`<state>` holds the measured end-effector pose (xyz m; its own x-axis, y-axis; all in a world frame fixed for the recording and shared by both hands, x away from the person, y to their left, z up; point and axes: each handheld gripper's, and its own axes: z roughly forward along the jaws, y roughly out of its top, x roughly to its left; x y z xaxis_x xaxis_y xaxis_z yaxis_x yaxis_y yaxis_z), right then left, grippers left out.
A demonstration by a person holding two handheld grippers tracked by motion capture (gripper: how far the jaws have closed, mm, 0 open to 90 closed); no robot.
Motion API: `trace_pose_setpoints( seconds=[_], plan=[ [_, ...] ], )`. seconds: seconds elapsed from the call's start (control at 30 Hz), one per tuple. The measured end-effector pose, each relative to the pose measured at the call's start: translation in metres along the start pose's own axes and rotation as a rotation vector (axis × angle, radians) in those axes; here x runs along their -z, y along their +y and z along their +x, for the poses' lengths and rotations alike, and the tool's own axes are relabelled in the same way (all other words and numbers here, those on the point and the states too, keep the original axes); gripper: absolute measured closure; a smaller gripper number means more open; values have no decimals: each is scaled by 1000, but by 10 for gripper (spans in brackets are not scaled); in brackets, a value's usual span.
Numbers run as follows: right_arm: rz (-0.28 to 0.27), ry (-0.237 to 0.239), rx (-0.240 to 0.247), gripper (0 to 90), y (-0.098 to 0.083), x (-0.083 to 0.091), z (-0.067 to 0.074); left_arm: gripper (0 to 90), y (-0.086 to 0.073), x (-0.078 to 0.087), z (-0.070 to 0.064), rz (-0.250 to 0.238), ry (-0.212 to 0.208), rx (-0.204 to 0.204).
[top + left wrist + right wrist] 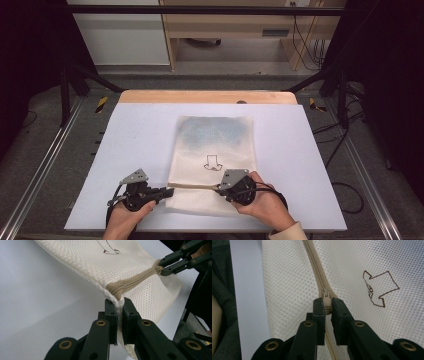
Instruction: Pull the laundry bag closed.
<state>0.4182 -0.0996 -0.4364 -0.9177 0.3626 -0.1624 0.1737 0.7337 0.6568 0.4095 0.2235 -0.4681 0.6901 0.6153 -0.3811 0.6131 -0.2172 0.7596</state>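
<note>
A cream mesh laundry bag (pixel 212 150) with a drawn arrow (pixel 213 163) lies flat on the white table (pixel 140 145). Its tan zipper (pixel 192 186) runs across the near end. My left gripper (pixel 169 191) is shut on the bag's left corner (pixel 119 301), at the zipper's end. My right gripper (pixel 220 188) is shut on the zipper pull (pixel 325 300), with the mesh bag (pixel 287 277) spread beyond it and the arrow (pixel 380 288) to the right. In the left gripper view the right gripper (pixel 161 267) pinches the far end of the zipper (pixel 135 280).
A wooden strip (pixel 207 96) edges the table's far side. Black frame posts (pixel 65 95) stand at both back corners, and cables (pixel 345 150) trail over the floor on the right. A wooden cabinet (pixel 235 30) stands behind.
</note>
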Motion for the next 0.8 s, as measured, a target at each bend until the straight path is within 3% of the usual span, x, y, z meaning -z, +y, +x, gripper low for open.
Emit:
trace_pose_setpoints(
  seconds=[0.8],
  plan=[
    [-1,-14,-28,818,-15,15,-7,848,0,-1,-1,4,-6,-4]
  ],
)
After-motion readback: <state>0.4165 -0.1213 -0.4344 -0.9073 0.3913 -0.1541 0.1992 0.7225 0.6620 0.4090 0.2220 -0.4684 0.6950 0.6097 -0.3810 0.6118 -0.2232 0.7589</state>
